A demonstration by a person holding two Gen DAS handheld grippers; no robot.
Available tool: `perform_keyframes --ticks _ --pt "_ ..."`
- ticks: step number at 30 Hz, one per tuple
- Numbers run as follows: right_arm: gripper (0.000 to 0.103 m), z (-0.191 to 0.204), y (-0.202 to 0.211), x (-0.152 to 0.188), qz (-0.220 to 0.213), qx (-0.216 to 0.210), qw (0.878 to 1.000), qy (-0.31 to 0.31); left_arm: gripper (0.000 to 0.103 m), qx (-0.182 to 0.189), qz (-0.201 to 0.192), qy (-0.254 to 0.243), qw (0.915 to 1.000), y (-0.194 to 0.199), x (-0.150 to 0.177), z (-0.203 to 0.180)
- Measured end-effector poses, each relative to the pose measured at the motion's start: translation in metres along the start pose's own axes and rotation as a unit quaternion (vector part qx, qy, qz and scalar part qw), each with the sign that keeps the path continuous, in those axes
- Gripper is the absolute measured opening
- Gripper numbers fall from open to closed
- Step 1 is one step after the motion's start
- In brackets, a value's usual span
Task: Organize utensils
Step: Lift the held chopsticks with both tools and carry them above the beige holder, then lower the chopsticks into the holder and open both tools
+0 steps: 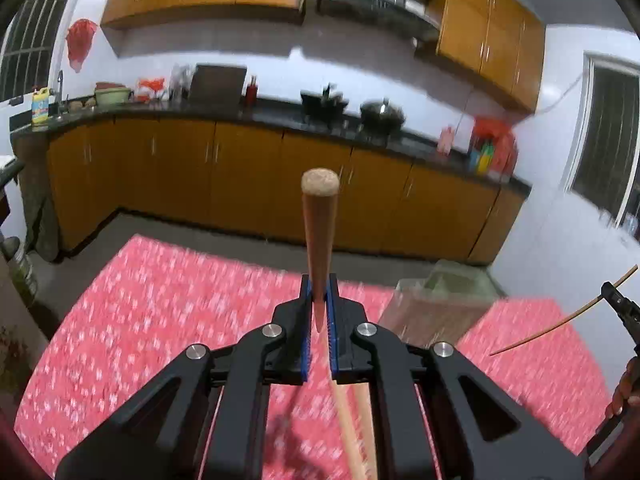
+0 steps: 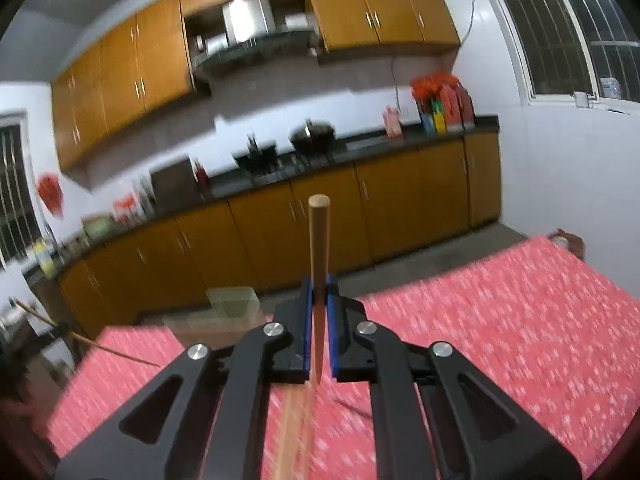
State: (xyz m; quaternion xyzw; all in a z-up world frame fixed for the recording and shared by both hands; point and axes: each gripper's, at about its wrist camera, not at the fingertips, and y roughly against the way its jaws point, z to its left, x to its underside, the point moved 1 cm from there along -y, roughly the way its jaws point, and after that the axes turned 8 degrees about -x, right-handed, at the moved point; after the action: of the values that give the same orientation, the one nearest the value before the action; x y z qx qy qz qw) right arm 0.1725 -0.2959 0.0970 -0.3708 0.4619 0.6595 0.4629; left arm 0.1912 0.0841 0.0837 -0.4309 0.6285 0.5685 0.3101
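Note:
My left gripper (image 1: 320,284) is shut on a wooden utensil handle (image 1: 319,232) that sticks out forward, above the red patterned table (image 1: 160,320); the rest of the utensil runs back under the gripper. My right gripper (image 2: 319,284) is shut on a thinner wooden utensil handle (image 2: 319,240), also held above the table (image 2: 500,320). The right gripper's utensil (image 1: 560,320) shows as a thin stick at the right of the left wrist view. The left gripper's utensil (image 2: 100,346) shows as a thin stick at the left of the right wrist view. A clear plastic container (image 1: 436,304) stands at the table's far edge.
The clear container also shows in the right wrist view (image 2: 224,312). Beyond the table is a floor strip, then orange kitchen cabinets (image 1: 240,184) with a dark counter holding pots and bottles. A white wall with a window is to the right.

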Motion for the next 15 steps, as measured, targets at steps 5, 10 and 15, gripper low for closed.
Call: perform_keyframes --ticks 5,10,15 --pt "0.008 0.029 0.002 -0.044 -0.049 -0.046 0.998 0.009 0.007 0.028 -0.064 0.015 0.9975 0.019 -0.045 -0.026" --pt "0.008 0.046 -0.004 -0.057 -0.064 -0.077 0.995 0.019 0.007 0.062 -0.094 0.015 0.9935 0.031 -0.058 -0.054" --pt "0.008 0.05 -0.014 -0.053 -0.054 -0.087 0.994 0.023 0.007 0.092 -0.073 0.003 0.993 0.021 -0.044 -0.071"
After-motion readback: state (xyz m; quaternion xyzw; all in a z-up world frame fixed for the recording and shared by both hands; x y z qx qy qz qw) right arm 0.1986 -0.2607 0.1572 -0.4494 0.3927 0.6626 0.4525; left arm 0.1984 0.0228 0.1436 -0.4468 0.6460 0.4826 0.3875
